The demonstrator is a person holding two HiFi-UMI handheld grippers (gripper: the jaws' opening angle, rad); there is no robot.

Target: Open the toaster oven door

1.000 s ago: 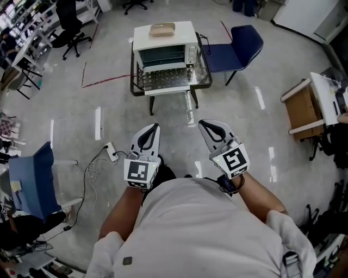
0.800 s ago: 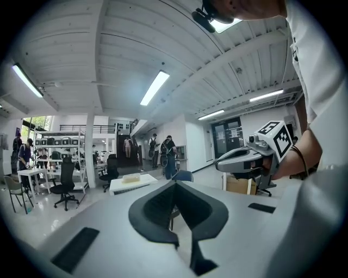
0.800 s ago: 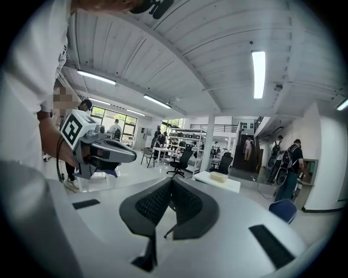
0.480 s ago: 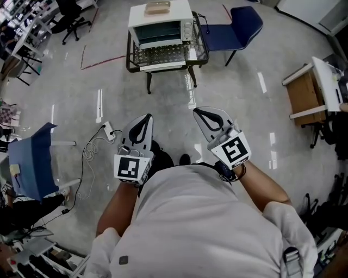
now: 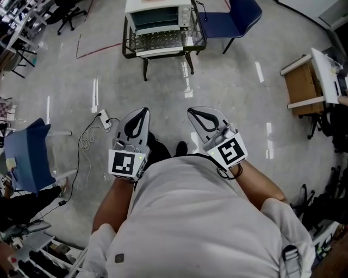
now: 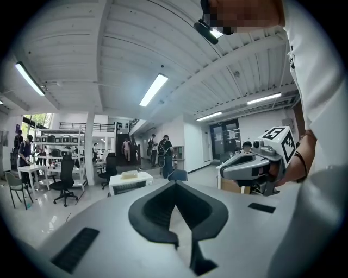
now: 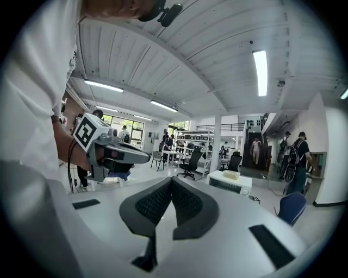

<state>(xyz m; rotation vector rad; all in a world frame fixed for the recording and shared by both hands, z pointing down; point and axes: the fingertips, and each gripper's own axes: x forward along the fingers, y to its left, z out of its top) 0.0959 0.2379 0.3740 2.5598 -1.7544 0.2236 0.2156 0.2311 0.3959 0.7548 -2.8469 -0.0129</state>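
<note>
The left gripper (image 5: 140,112) and the right gripper (image 5: 193,113) are held side by side low in front of the body, just apart from each other, with both pointed forward and the marker cubes turned up toward the head camera. The left arm (image 5: 111,203) and the right arm (image 5: 260,189) are bent at the elbows and kept close to the torso. In the left gripper view the fingers (image 6: 154,210) are seen closed together with nothing between them, and in the right gripper view the fingers (image 7: 188,207) are likewise pressed together on nothing. The toaster oven (image 5: 158,12) is found well away from both grippers, on a small table (image 5: 124,49) across a stretch of floor (image 5: 228,81), with its front turned toward the person. Whether its door is up or down cannot be told with certainty. A blue chair (image 5: 231,19) is seen just beside the table's right edge.
</note>
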